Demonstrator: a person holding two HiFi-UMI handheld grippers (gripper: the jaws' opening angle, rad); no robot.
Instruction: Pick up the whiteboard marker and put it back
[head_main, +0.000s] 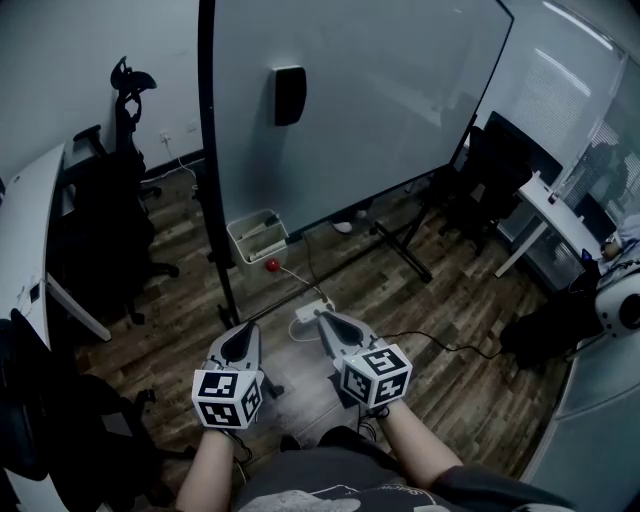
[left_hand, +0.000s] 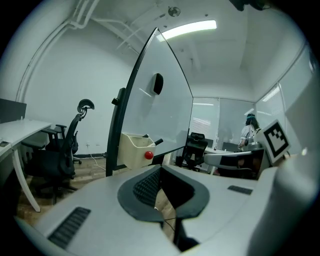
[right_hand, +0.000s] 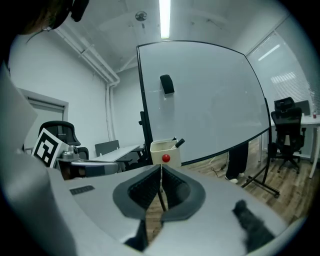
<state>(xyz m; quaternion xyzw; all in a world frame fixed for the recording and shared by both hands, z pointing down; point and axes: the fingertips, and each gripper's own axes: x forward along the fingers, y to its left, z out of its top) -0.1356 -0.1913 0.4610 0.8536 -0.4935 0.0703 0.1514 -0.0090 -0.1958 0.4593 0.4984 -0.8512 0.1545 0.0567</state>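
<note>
A dark whiteboard marker (right_hand: 179, 142) sticks up out of a cream box (right_hand: 163, 149) that hangs at the lower left corner of the whiteboard (head_main: 360, 100). A red ball (right_hand: 165, 158) sits on the box's front. The left gripper view shows the same box (left_hand: 133, 149), the marker's end (left_hand: 157, 142) and the ball (left_hand: 148, 155). From the head view the box (head_main: 258, 236) is well ahead of both grippers. My left gripper (head_main: 243, 332) and right gripper (head_main: 325, 320) are held side by side above the wooden floor, both shut and holding nothing.
A black eraser (head_main: 289, 95) clings to the board. The board's stand legs (head_main: 405, 250) spread over the floor. A white power strip (head_main: 312, 312) with cables lies just ahead of the grippers. Office chairs (head_main: 115, 215) and a white desk (head_main: 25, 240) stand left; chairs and a desk (head_main: 555, 212) stand right.
</note>
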